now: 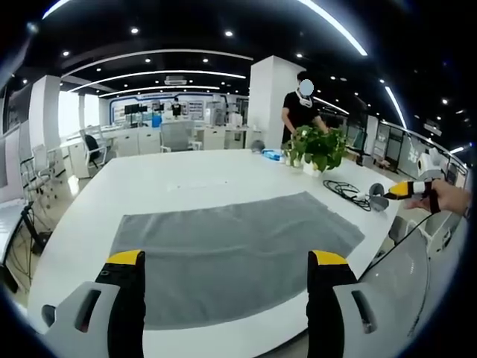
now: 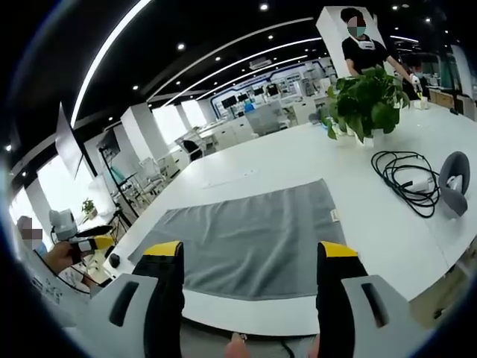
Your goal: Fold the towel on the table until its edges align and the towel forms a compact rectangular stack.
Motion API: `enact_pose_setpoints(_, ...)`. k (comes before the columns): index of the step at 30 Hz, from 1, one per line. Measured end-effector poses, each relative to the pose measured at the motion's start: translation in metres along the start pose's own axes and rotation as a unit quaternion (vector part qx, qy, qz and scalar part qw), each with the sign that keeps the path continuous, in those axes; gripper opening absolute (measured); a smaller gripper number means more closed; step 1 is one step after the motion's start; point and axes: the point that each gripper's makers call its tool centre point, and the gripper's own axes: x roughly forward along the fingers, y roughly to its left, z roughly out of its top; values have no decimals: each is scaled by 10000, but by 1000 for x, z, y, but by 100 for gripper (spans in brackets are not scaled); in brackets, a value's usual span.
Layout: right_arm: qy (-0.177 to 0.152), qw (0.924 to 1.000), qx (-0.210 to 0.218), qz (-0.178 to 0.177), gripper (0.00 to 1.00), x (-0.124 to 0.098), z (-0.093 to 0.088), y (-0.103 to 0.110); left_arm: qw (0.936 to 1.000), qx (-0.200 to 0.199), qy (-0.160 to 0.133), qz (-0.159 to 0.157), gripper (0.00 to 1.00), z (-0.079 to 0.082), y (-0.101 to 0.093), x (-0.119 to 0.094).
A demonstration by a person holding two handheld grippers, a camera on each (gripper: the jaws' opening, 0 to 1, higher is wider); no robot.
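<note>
Both tongs are held wide apart with nothing between the jaws: the left gripper (image 1: 226, 257) hangs above the near edge of the towel, and the right gripper (image 2: 250, 250) hangs likewise over the near edge as seen from its own side. The white table (image 1: 186, 175) stretches away ahead of both, and the grey towel (image 1: 231, 246) is spread flat on it in a single layer, directly in front of and between the jaws, its long near edge lying close to the table's edge. The towel is judged to be light, soft and limp, so it will sag and drag rather than hold a shape; a firm pinch at the two near corners is judged the best hold, one corner for each tong, so that the edge can be carried over evenly. Beyond the towel and to the right of the jaws a potted plant (image 2: 365, 101) stands, with a person behind it. Nearer, to the right of the right tong, a coiled black cable (image 2: 406, 179) and a small grey device (image 2: 455, 179) lie well apart from the towel; none of these is judged to block a fold.
</note>
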Motion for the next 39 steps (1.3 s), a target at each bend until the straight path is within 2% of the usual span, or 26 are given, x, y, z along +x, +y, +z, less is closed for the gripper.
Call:
enact_pose_setpoints(7,-58,10000,14,-31,71,-2,4,-6,9999,32,21,-131,92,-2,-10,2)
enact_pose_setpoints(18,-71,9999,90,-94,71,-1,4,-15,9998,57,52,-197,92,-6,-10,4)
enact_pose_setpoints(21,-70,9999,78,-72,70,0,7,-16,9996,-164,-120,-209,91,-2,-9,4)
enact_pose_setpoints(25,-98,9999,44,-61,70,1,13,-17,9992,-288,-180,-230,91,1,-12,4)
enact_pose_setpoints(31,-93,9999,17,-55,69,2,16,-22,9996,-195,-95,-205,91,-5,-11,5)
enact_pose_setpoints(37,-100,9999,9,-47,69,3,18,-26,9993,-164,8,-323,91,-8,-24,8)
enact_pose_setpoints(39,-82,10000,10,-42,69,3,16,-27,9993,-151,13,-348,91,-9,-23,7)
